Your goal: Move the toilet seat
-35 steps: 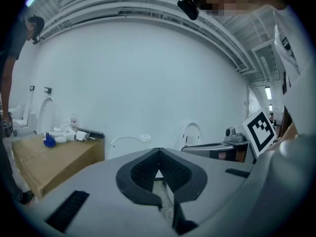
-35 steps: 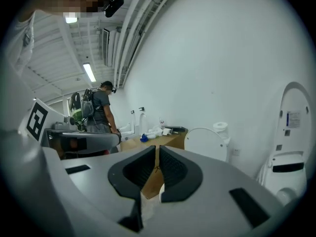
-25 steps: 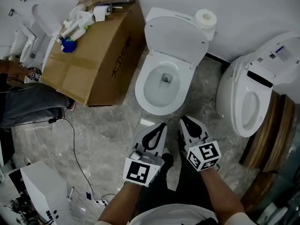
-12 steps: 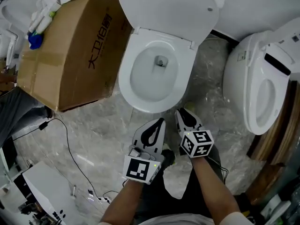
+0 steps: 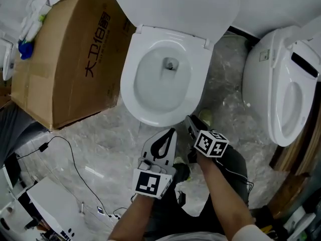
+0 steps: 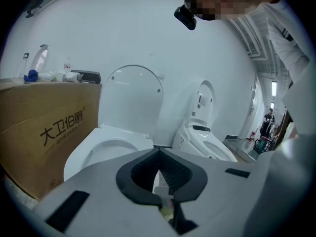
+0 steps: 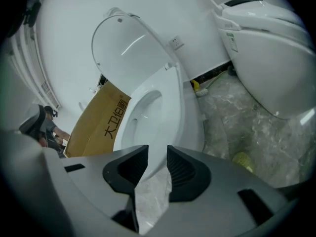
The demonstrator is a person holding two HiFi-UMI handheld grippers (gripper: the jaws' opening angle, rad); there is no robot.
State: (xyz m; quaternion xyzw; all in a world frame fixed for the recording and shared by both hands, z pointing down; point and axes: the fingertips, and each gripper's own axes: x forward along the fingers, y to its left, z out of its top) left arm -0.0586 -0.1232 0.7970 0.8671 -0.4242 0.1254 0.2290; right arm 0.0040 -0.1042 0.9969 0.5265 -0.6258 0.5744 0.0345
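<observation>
Grey marbled floor (image 5: 100,144) carries a white toilet (image 5: 198,92) in the middle. A cardboard box (image 5: 65,69) is beside it on the left and a second toilet (image 5: 271,79) stands towards the right edge. The toilet seat (image 5: 131,92) lies flat on the bowl, and its lid (image 5: 175,6) is raised behind. The left gripper (image 5: 172,131) is clenched, tips touching, with nothing held. The right gripper (image 5: 189,119) is near the seat's front edge. Its jaws have just been opening and nothing is between them.
</observation>
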